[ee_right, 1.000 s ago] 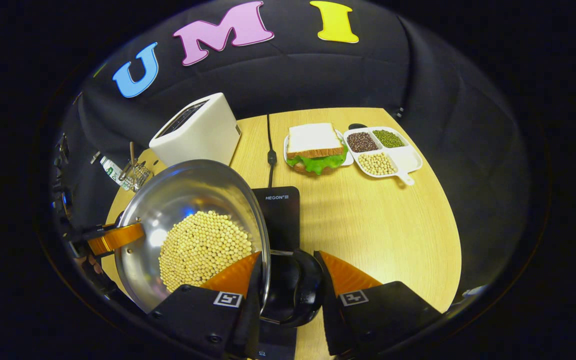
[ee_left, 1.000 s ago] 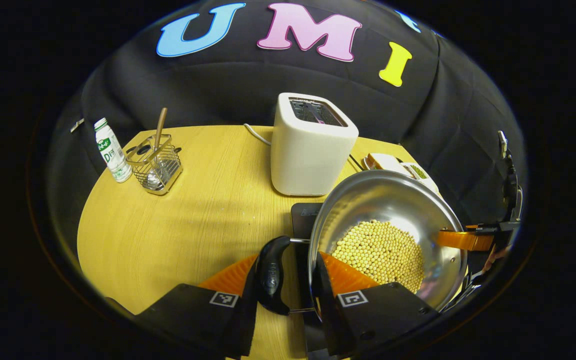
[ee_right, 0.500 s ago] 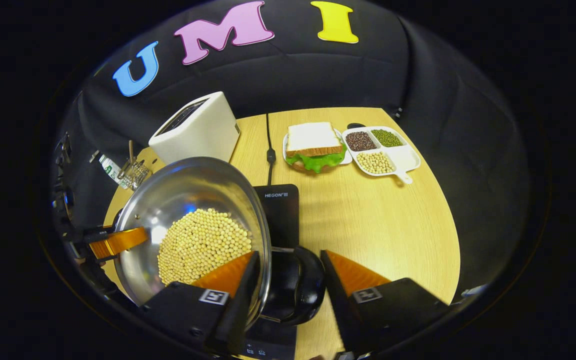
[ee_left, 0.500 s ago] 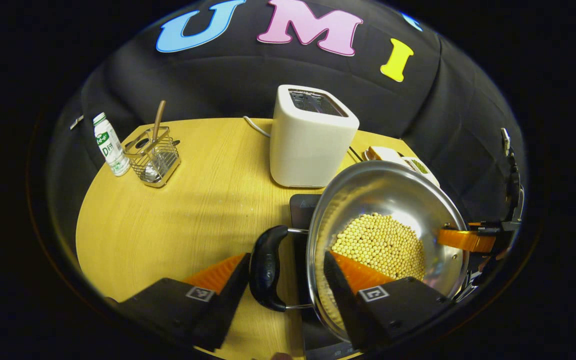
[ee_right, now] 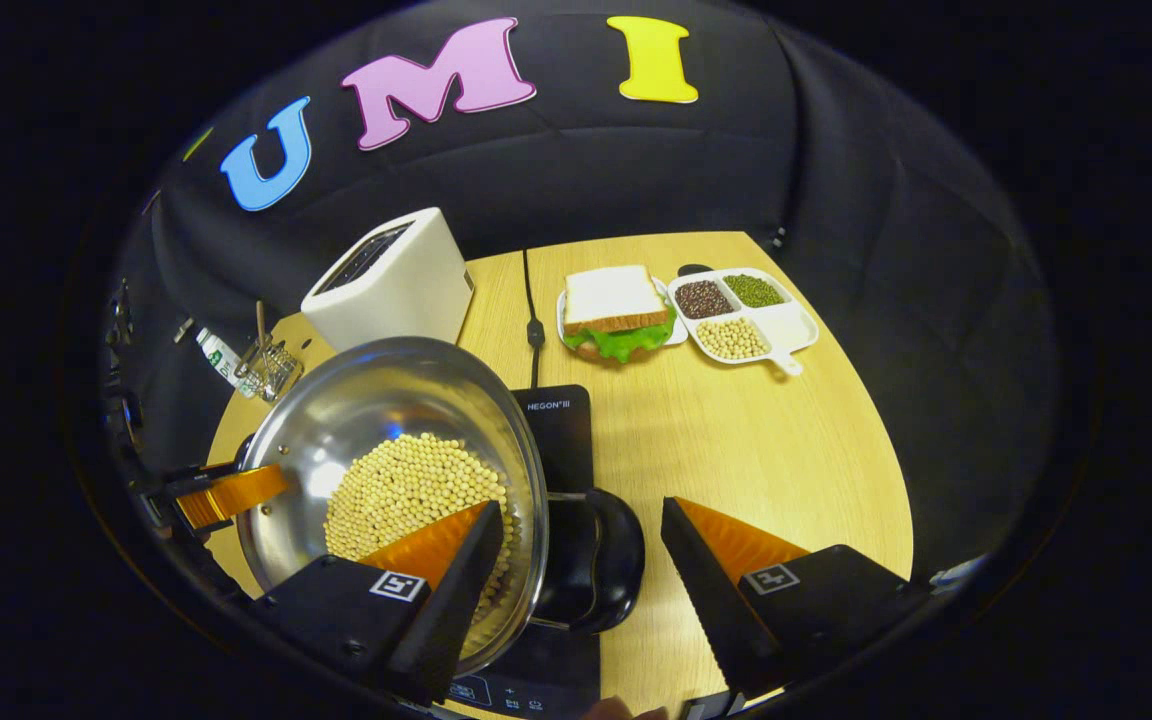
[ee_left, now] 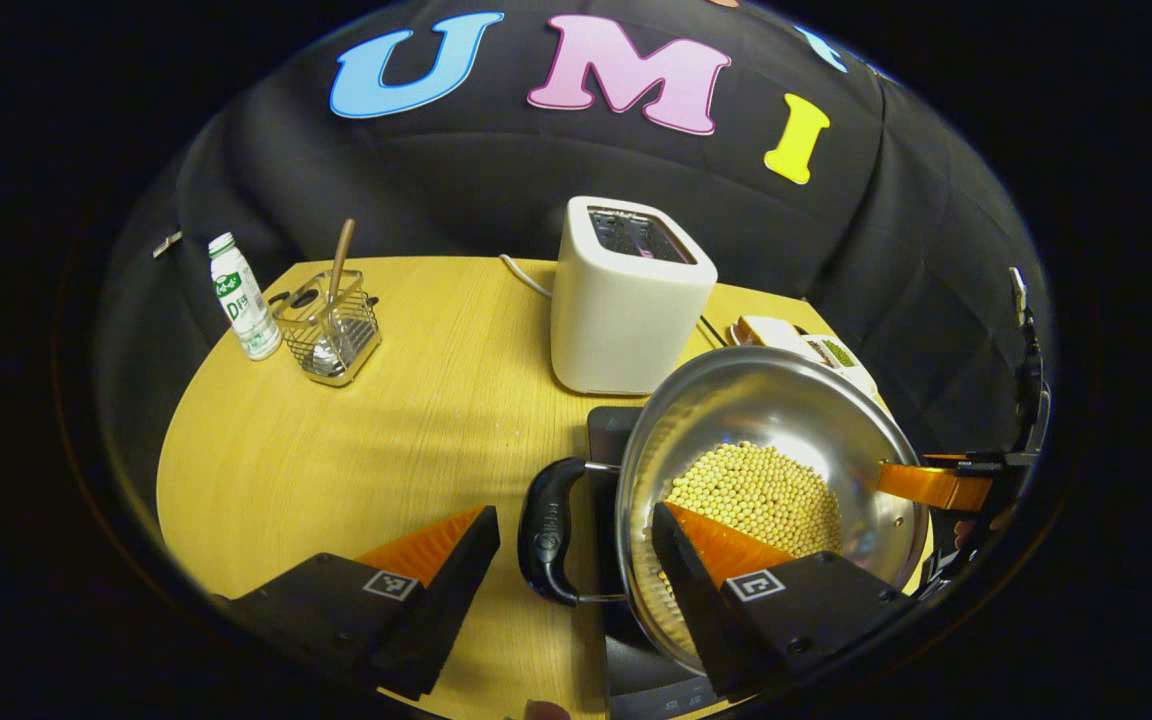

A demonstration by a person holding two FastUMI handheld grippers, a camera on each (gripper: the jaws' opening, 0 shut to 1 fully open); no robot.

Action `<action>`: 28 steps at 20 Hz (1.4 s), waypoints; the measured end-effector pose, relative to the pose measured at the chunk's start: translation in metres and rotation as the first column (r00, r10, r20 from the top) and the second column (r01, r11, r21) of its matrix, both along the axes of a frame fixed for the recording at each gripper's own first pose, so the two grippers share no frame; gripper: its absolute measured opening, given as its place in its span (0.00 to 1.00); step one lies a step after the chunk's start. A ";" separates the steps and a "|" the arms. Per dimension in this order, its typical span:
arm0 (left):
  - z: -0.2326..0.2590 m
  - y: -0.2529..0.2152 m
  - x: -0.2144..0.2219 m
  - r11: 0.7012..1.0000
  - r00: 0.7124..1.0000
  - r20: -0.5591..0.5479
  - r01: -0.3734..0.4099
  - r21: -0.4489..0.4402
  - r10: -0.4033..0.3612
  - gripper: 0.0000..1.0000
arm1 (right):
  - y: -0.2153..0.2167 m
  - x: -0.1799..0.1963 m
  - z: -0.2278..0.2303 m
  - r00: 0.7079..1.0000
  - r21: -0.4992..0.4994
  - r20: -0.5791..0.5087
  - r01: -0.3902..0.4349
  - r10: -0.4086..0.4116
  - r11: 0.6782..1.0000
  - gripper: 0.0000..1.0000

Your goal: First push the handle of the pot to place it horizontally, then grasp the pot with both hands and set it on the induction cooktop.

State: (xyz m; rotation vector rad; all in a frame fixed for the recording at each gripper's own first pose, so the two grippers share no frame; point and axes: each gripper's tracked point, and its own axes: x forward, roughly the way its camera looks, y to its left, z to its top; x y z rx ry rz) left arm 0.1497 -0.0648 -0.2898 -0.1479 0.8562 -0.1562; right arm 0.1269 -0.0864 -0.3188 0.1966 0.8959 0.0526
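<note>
A steel pot [ee_left: 786, 400] [ee_right: 376, 400] holding soybeans [ee_left: 756, 495] [ee_right: 406, 490] sits over the black induction cooktop [ee_left: 611, 425] [ee_right: 561, 430]. In the left gripper view, my left gripper [ee_left: 576, 535] is open, and the pot's black side handle [ee_left: 546, 530] lies in the gap, clear of both fingers. My right gripper [ee_right: 581, 535] is open too, around the opposite black handle [ee_right: 601, 570]; its left finger reaches over the pot rim. One orange finger [ee_left: 931, 485] of the right gripper shows at the pot's far side, as does one finger [ee_right: 231, 492] of the left.
A white toaster [ee_left: 626, 300] [ee_right: 391, 285] stands behind the cooktop, its cable [ee_right: 534, 320] running back. A bottle [ee_left: 244, 300] and a wire basket [ee_left: 331, 330] with a spoon stand far left. A sandwich [ee_right: 616, 315] and a divided tray [ee_right: 746, 315] of beans lie at the back right.
Both grippers went from shut on the pot's side handles to open, their fingers spreading away from them. The pot has stayed over the cooktop.
</note>
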 end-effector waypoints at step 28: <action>0.280 0.026 -0.100 1.000 0.808 0.589 0.017 0.007 -0.018 0.95 | 0.024 -0.094 0.306 0.734 -0.056 0.677 0.121 -0.051 0.991 0.98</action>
